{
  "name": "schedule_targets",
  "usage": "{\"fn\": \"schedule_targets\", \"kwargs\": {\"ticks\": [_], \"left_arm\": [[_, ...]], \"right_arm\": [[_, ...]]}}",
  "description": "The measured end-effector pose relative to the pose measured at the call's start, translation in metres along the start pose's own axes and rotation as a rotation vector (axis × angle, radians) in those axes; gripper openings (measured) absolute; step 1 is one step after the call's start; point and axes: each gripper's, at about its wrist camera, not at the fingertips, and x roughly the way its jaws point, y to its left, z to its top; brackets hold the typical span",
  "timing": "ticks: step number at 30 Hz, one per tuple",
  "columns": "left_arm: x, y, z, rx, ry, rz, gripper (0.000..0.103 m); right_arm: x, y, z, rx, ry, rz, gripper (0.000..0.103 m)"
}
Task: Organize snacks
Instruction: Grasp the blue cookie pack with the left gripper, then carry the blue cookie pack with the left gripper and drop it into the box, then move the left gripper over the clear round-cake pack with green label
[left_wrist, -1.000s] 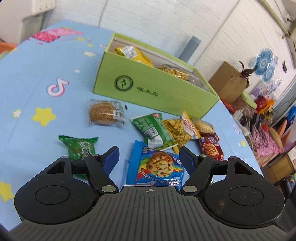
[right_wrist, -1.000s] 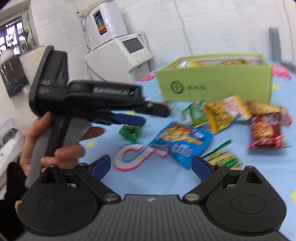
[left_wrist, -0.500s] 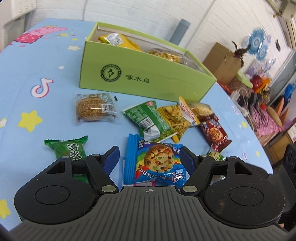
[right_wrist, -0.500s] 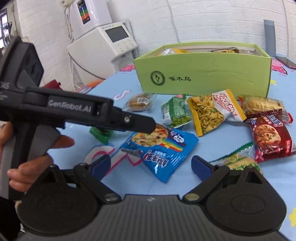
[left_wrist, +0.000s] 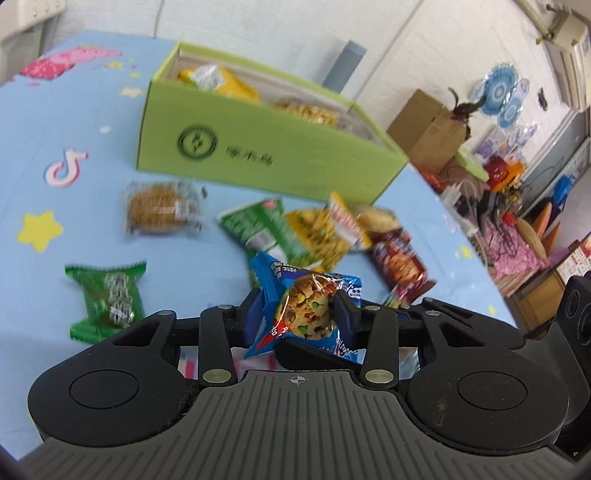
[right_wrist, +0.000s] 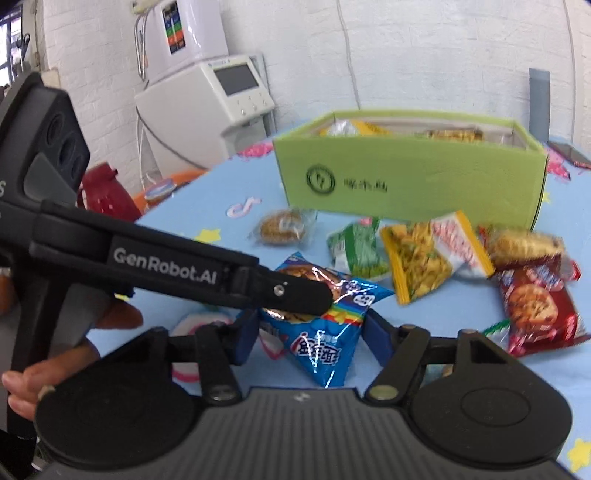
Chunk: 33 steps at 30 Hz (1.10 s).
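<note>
A: Right, stock count. In the green box?

B: Two items visible: a yellow packet at one end, a clear bag of golden snacks beside it. Anything further is hidden by the wall.

A: Loose on the blue table?

B: One round cake in clear wrap; one small green packet nearest the left gripper; one green-and-white packet; one yellow strip-snack bag; one pale bun packet, partly covered; one red cookie packet; one green-striped packet, mostly hidden.

A: And the blue cookie packet?

B: In hand, just above the table, well short of the box. Left gripper: jaws closing, pads pressing its crumpled middle. Right gripper: jaws closing too, the packet's lower end between them; contact looks slight on one side, a gap on the other, so not yet clamped, by my reading.

A: Progress?

B: Early. Two boxed, one being lifted, seven waiting.
</note>
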Motion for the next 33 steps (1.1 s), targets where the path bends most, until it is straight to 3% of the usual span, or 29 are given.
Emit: {"fn": "schedule_targets", "kwargs": {"ticks": [4,12,17,19,22,24,27,33], "left_arm": [[-0.003,-0.015,0.044,0.028,-0.053,-0.024,0.022],[0.036,-0.030,0.156,0.131,-0.138,0.040,0.021],[0.079,-0.009,0.196,0.121,-0.091,0.069,0.026],[0.087,0.001,0.198,0.117,-0.090,0.103,0.043],[0.065,0.007,0.189,0.149,-0.205,0.158,0.071],[0.050,0.005,0.181,0.161,-0.236,0.174,0.071],[0.033,-0.006,0.159,0.168,-0.226,0.138,0.071],[0.019,-0.037,0.079,0.195,-0.132,0.045,0.072]], "right_arm": [[-0.007,-0.003,0.037,-0.045,-0.060,0.013,0.073],[0.038,-0.045,0.146,-0.153,-0.092,-0.038,0.074],[0.085,-0.076,0.181,-0.156,-0.040,-0.027,0.080],[0.096,-0.089,0.180,-0.138,-0.021,-0.031,0.084],[0.078,-0.100,0.171,-0.143,-0.075,-0.067,0.090],[0.055,-0.105,0.160,-0.115,-0.116,-0.077,0.092],[0.015,-0.108,0.126,-0.061,-0.145,-0.064,0.093],[-0.044,-0.093,0.035,0.042,-0.094,-0.085,0.093]]}}
